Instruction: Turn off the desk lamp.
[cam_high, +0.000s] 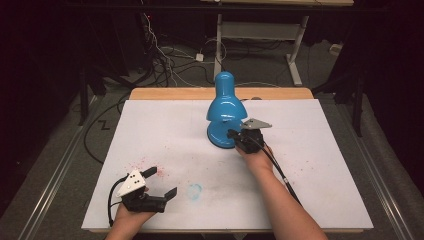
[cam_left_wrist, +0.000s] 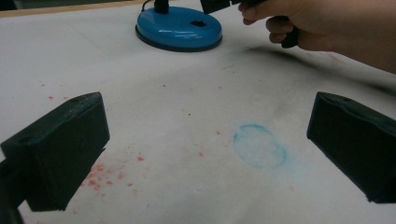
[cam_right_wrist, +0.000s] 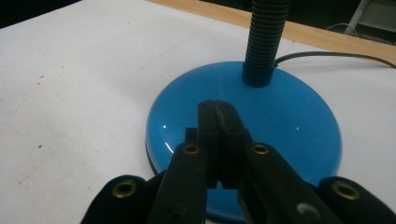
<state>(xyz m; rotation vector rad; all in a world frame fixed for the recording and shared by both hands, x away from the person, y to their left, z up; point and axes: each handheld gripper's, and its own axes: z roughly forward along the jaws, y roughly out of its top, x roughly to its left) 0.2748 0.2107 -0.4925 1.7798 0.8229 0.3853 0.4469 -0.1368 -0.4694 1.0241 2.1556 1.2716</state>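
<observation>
Lamp base (cam_right_wrist: 243, 126) under right tool (cam_right_wrist: 218, 109)

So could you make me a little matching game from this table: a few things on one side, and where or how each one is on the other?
Things:
1. left claw
2. right claw
3. lamp
4. blue ring mark

States:
A. standing at the far middle of the table
B. jaws wide apart, near the front edge
C. smudged on the white cover, between the two arms
D. jaws closed together over the lamp's round base

Pairs: 1-B, 2-D, 3-A, 4-C
</observation>
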